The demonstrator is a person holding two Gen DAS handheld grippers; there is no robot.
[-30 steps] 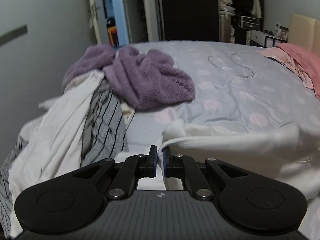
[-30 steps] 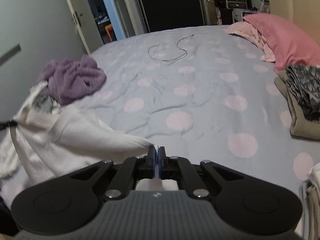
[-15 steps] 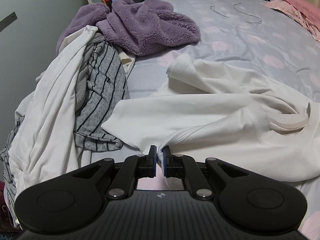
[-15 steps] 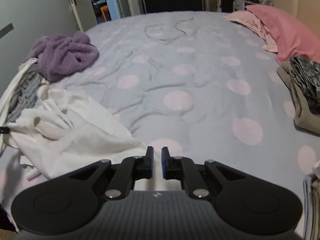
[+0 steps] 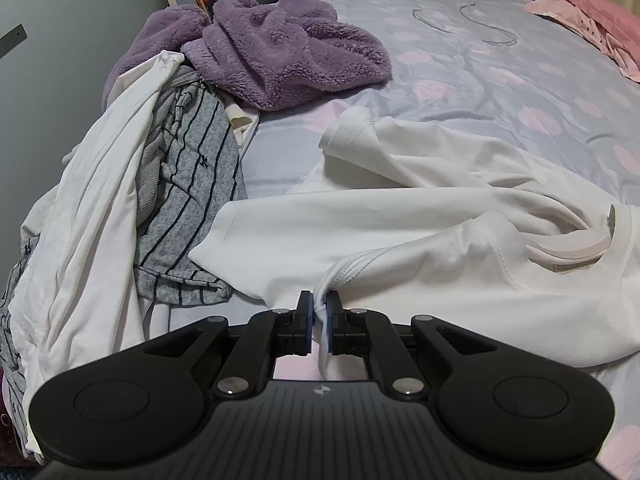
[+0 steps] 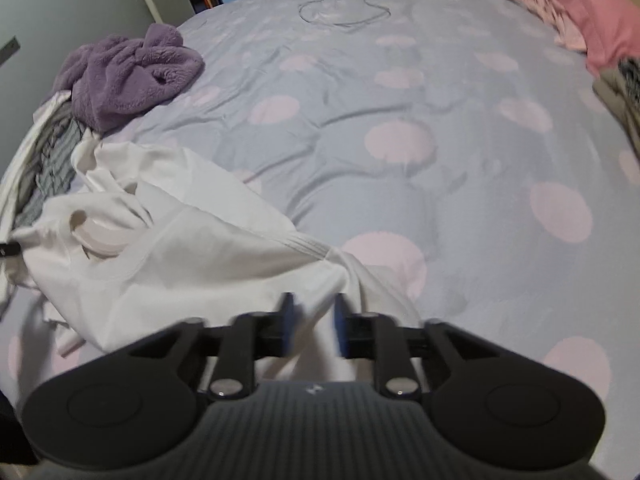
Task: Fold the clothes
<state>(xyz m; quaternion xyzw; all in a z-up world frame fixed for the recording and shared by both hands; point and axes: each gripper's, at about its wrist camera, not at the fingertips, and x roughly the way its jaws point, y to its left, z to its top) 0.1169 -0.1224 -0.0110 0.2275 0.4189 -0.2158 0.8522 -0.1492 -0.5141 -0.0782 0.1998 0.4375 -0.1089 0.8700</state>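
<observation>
A white T-shirt [image 5: 440,236] lies crumpled on the bed, its neck opening toward the right in the left wrist view. My left gripper [image 5: 319,307] is shut on a pinch of the shirt at its near edge. In the right wrist view the same white T-shirt [image 6: 192,248] lies at the lower left. My right gripper [image 6: 312,312] is open, with its fingers either side of a fold of the shirt and not holding it.
A pile of unfolded clothes sits at the bed's left edge: a purple fleece [image 5: 280,52], a grey striped garment [image 5: 192,184] and a white garment [image 5: 92,216]. A thin cable [image 6: 348,12] lies far across the spotted bedspread [image 6: 400,140]. Pink pillows [image 6: 580,4] and folded clothes [image 6: 624,92] are at the right.
Both grippers lowered the shirt onto the bed. My right gripper opened and let go of the shirt. My left gripper stayed shut on it.
</observation>
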